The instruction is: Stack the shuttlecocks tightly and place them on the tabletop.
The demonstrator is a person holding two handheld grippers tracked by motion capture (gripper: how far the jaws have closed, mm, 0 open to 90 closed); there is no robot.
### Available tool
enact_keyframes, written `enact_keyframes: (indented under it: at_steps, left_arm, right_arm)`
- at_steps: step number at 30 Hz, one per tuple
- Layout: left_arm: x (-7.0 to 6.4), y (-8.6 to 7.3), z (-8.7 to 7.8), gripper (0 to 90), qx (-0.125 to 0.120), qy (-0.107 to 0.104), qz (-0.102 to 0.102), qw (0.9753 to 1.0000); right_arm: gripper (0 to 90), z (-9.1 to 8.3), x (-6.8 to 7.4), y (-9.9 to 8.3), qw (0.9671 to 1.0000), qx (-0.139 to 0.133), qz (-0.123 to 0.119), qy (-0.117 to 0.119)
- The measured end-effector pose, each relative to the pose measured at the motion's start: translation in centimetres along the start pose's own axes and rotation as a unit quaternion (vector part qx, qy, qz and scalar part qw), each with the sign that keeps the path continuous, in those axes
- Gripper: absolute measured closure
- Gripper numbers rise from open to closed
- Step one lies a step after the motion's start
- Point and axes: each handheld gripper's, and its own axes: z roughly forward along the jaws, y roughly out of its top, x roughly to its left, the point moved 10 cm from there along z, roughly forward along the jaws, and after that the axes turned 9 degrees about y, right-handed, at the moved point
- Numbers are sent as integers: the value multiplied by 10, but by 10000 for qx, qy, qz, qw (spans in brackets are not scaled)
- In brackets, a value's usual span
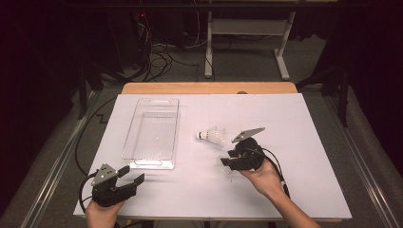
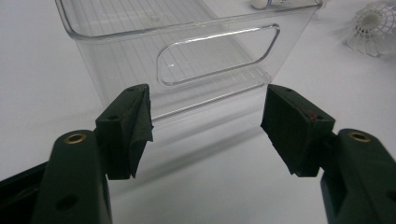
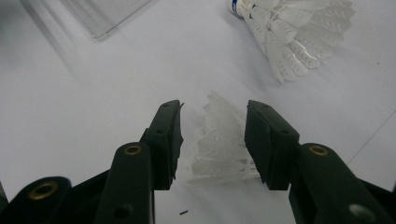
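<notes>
firstly, high view:
table: a white board [image 1: 294,190] lies over a wooden top.
clear bin: the clear bin [image 1: 142,142] sits left of centre, long side running away from the person.
shuttlecocks: the far shuttlecock [image 1: 212,136] lies on its side right of the bin, cork toward it; the near shuttlecock [image 1: 223,164] lies just in front of the right gripper [image 1: 231,160].
left gripper: the left gripper [image 1: 132,175] is held at the near left corner, jaws apart, pointing toward the bin's near end, apart from it.

next, left gripper view:
jaws: spread wide with bare board between them, gripping nothing.
bin: the near end wall with its handle cut-out [image 2: 217,53] stands just beyond the jaw tips.
shuttlecock: a white skirt [image 2: 371,28] shows at the upper right.

lastly, right gripper view:
jaws: partly open, one on each side of the near shuttlecock [image 3: 219,144]; whether the pads touch the feathers cannot be told, and it rests on the board.
far shuttlecock: it [image 3: 289,35] lies beyond, cork at the upper left.
bin: a corner [image 3: 100,14] shows at the top left.
</notes>
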Motion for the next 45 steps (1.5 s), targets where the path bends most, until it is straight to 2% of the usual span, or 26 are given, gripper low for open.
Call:
enact_keyframes:
  at_steps: [19, 32, 33, 45]
  left_arm:
    - [0, 1, -1, 333, -37, -6, -18, 10000]
    - [0, 1, -1, 333, -23, -6, -12, 10000]
    - [0, 1, -1, 333, -25, -4, -14, 10000]
    - [0, 1, -1, 333, -31, -12, -10, 10000]
  right_arm:
    - [582, 4, -2, -4, 9997, 196, 63, -95]
    - [681, 1, -4, -5, 9996, 204, -77, -189]
    - [686, 1, -4, -5, 9996, 205, -26, -194]
    - [783, -3, -4, -5, 9996, 180, -86, -216]
